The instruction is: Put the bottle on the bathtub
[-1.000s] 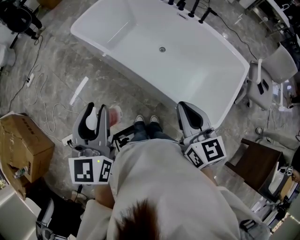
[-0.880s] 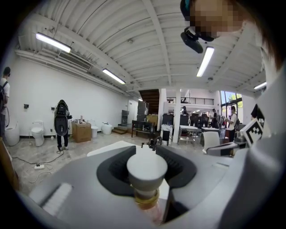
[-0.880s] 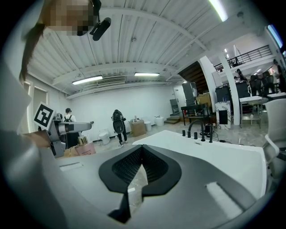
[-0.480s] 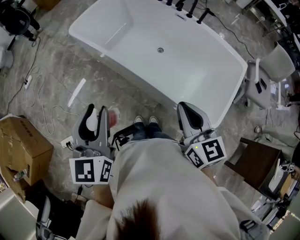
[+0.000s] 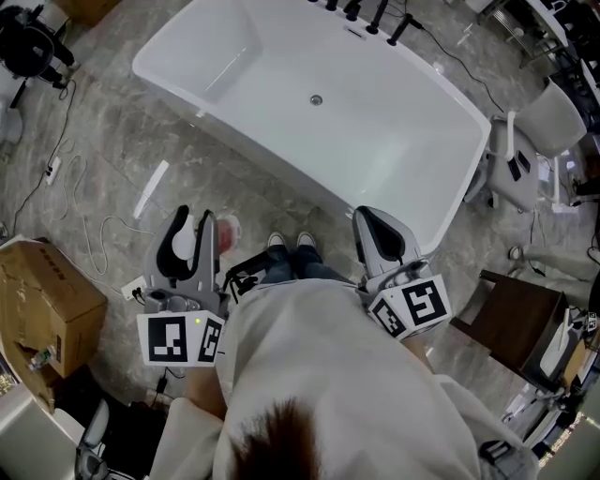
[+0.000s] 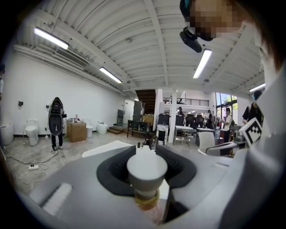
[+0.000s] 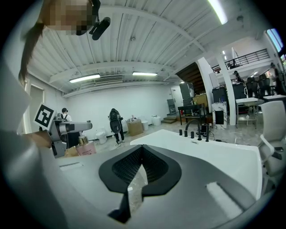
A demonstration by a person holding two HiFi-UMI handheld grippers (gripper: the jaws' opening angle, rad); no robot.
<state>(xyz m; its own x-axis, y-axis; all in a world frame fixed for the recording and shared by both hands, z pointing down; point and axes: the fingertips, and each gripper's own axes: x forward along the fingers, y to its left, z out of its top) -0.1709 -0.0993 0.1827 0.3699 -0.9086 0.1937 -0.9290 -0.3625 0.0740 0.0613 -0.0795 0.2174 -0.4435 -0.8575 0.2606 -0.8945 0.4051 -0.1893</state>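
Observation:
A pink bottle (image 5: 226, 230) with a white cap (image 6: 146, 169) and gold collar stands upright between the jaws of my left gripper (image 5: 194, 223), which is shut on it. I hold it level over the marble floor, short of the white bathtub (image 5: 375, 122). My right gripper (image 5: 377, 225) hovers just before the tub's near rim, shut, its tips meeting with nothing between them (image 7: 142, 150). In the right gripper view the bottle (image 7: 86, 148) shows at the left and the bathtub (image 7: 214, 152) stretches ahead. The person's shoes stand between the two grippers.
Black taps (image 5: 366, 14) line the tub's far rim. A cardboard box (image 5: 47, 300) and loose cables (image 5: 94, 225) lie on the floor at left. A white chair (image 5: 525, 159) and a dark wooden stand (image 5: 511, 328) are at right. A person (image 6: 56, 120) stands far off.
Both grippers stay where they were, the left still shut on the bottle. Only the head view has drifted slightly, shifting the tub a little up and left.

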